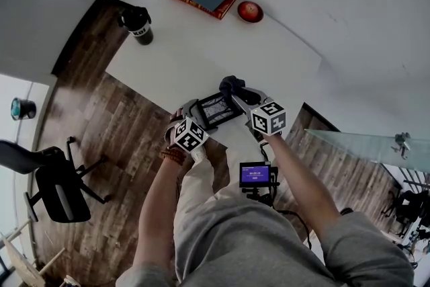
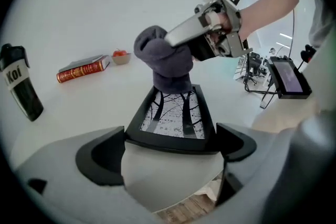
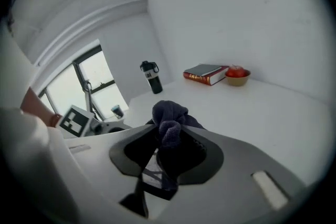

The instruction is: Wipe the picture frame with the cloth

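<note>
Clamps the picture frame point(image 2: 176, 115) by its near short edge in the wide-spread left gripper point(image 2: 172, 140) at the table's point(image 1: 282, 44) front edge, long axis pointing straight away, and presses the dark cloth point(image 3: 169, 113), pinched tight in the right gripper point(image 3: 167, 136), onto its far end.

Soft, even indoor light fills all three views. The white table point(image 1: 201, 44) is bright and nearly washed out, with faint shadows. In the right gripper view, pale daylight glows through a window point(image 3: 89, 86), and the dark cloth point(image 3: 168, 113) loses detail. Both gripper views bulge strongly, with black corners and a soft foreground.
</note>
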The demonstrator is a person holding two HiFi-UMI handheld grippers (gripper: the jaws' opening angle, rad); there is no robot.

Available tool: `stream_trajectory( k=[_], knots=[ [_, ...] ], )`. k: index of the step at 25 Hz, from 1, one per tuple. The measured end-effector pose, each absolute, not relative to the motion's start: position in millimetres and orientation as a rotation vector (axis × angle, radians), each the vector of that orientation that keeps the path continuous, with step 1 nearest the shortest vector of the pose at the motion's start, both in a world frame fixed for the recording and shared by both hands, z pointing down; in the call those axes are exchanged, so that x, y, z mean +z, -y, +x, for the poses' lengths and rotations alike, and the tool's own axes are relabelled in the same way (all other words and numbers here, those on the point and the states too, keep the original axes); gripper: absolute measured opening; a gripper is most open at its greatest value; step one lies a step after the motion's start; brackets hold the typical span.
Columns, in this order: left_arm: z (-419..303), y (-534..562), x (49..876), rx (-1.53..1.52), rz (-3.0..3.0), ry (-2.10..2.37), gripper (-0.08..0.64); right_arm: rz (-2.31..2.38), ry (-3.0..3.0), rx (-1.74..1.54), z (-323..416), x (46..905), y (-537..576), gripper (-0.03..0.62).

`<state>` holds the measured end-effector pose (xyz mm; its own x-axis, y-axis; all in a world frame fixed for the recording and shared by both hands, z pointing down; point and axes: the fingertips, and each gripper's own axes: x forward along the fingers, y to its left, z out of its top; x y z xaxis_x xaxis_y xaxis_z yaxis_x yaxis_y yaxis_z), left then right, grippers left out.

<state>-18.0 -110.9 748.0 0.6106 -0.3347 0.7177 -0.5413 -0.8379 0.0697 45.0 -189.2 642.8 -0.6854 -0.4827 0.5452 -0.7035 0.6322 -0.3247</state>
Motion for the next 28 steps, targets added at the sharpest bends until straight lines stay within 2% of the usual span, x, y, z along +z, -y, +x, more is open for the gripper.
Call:
stream_trajectory(
  k=[3, 8, 20, 24, 28],
  knots=[
    [-17, 111, 748, 1.055, 2.555, 0.713, 0.541, 0.962, 2.304, 0.625, 56, 669, 193, 0.124],
    [-17, 112, 748, 1.057, 2.554, 0.713, 0.541, 0.865, 2.170, 0.645, 36, 710, 182, 0.123],
    [-18, 111, 748, 1.056, 2.555, 0.713, 0.541, 0.642, 2.203, 0.773, -45, 716, 144, 0.120],
    [-18, 113, 749, 1.058, 2.556, 0.718, 0.541, 0.551, 2.207, 0.933, -57, 713, 139, 0.120],
    [-17, 107, 749, 1.053, 2.543, 0.670, 0.541, 0.475, 2.283, 1.225, -51, 688, 137, 0.122]
  ],
)
